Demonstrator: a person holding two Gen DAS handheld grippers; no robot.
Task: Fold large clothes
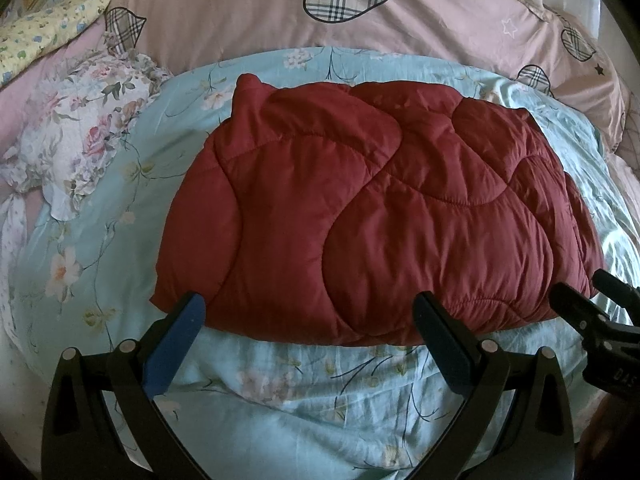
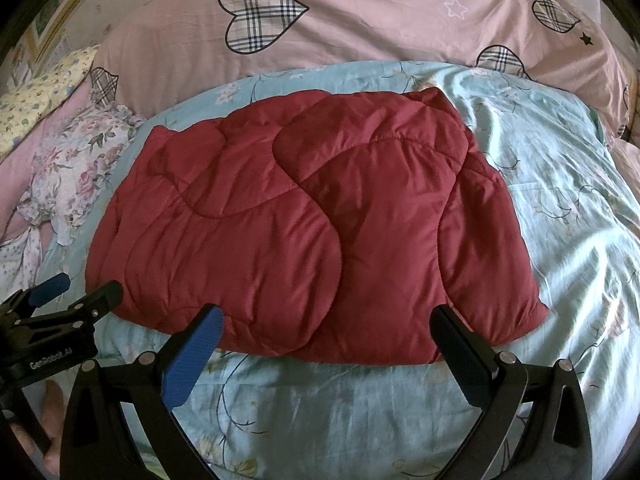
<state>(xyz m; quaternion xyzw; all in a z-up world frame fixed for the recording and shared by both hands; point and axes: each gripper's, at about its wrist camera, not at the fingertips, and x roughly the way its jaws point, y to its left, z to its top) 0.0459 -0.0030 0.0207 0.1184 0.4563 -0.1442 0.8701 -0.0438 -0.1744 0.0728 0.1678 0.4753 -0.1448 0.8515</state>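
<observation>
Across the bed, the pale turquoise floral bedsheet (image 1: 120,216) spreads wide, backed by a dusty pink duvet with plaid hearts (image 1: 248,12) along the far side. Dead centre on that sheet lies the dark red quilted padded jacket (image 1: 380,208), folded into a puffy bundle, its near edge facing both tools. Off to the left sits a crumpled white rose-print cloth (image 1: 84,140) beside a yellow flowered pillow (image 1: 52,28). Left gripper (image 1: 316,344), blue pads spread wide, hovers just short of the jacket's near edge, gripping nothing. Right gripper (image 2: 332,356) matches it, fingers wide apart, empty, right beside the hem.
</observation>
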